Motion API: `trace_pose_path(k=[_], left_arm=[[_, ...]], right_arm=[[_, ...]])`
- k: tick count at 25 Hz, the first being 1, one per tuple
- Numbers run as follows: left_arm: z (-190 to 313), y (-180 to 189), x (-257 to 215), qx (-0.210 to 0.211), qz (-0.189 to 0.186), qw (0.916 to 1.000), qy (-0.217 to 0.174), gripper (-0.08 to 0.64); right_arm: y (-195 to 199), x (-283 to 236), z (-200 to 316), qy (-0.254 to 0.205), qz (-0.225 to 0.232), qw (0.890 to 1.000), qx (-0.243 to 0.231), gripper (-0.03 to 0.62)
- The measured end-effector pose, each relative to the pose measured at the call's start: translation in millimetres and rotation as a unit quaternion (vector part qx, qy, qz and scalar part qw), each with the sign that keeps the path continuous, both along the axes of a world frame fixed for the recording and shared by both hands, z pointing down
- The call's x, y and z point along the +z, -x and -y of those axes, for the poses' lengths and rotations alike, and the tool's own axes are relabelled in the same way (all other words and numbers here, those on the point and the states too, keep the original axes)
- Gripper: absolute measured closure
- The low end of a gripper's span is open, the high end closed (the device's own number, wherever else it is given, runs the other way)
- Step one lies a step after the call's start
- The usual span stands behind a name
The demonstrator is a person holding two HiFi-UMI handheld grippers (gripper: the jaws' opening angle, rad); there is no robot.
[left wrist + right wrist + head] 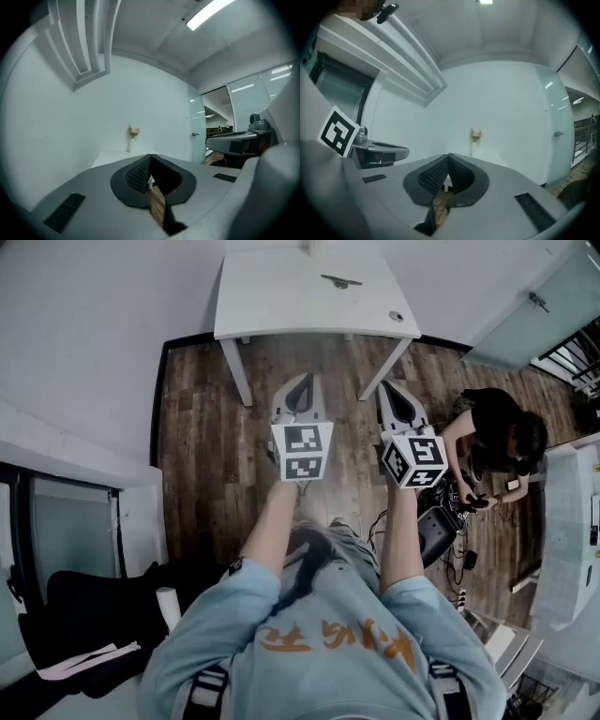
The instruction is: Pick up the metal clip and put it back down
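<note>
Black metal clip (pixel 340 280), thin and flat, lies on the white rectangular table (pixel 281 296) at upper centre of the head view, toward the table's far side. Neither tool touches it; it is well apart from both.

Tools: left gripper (pixel 302 382) and right gripper (pixel 398 390) are held side by side at mid-frame over the dark wooden plank floor (pixel 202 456), pointing at the table. Each gripper's own view shows its ribbed black pads (pixel 137 176) pressed tip to tip with nothing between them. Both are closed and empty.

Judgement: pick-up not begun; the approach comes first.

Risks from here:
- Jaws closed. A tool arriving like this would shove the clip rather than take it. The table top looks smooth, so a nudge could slide it toward the far edge.
- Clip sits low. Pads closing off-centre or too shallow could catch only one wing, so it twists out on the lift.
- Releasing from height could make it bounce or skid.

Surroundings:
- A small round grey fitting (pixel 396 317) sits at the table's near right corner, clear of the clip.
- A small white vase of flowers (pixel 133 133) stands at the table's far edge. An overshoot could knock it.
- A crouching person in black (pixel 497 432) is at frame right, beside tangled cables and black gear (pixel 441 531) on the floor.

The straight path to the table looks open. Stepping right risks snagging the cables.
</note>
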State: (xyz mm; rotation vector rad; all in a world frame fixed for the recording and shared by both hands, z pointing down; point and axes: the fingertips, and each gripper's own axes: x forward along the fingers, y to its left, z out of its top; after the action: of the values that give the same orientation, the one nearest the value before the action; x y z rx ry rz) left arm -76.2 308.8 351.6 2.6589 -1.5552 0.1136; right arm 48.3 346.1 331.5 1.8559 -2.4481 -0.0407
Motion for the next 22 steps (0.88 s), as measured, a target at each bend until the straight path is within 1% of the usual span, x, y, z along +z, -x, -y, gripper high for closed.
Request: trace_pose_path(k=[4,6,8,10,13,15,17,22], left_arm=[[1,16,9,-0.006,-0.005,0.9999,0.012,0.535],[6,24,9,-0.006,-0.013,0.9998,0.015,0.535],[12,30,10,-0.009,-0.019,0.9996,0.017,0.535],[16,34,18,-0.013,-0.013,0.9993,0.032,0.535],[25,40,32,-0.024,0.007,0.9975,0.066,0.535],[32,45,33,-0.03,-0.002,0.9967,0.075,0.535],[37,46,31,-0.032,-0.011,0.9966,0.076,0.535],[47,39,29,-0.024,-0.014,0.9972,0.07,0.535]], right_arm=[[-2,11,-1,0.013,0.011,1.0,0.018,0.578],[3,13,3,0.019,0.02,0.999,0.018,0.578],[8,15,8,0.024,0.016,0.999,0.014,0.578],[6,18,12,0.03,0.013,0.999,0.019,0.578],[-1,19,16,0.038,0.009,0.999,0.031,0.578],[-1,17,21,0.039,0.006,0.999,0.032,0.578],[1,15,27,0.04,0.002,0.999,0.029,0.578],[-5,7,37,0.034,-0.014,0.999,0.027,0.578]])
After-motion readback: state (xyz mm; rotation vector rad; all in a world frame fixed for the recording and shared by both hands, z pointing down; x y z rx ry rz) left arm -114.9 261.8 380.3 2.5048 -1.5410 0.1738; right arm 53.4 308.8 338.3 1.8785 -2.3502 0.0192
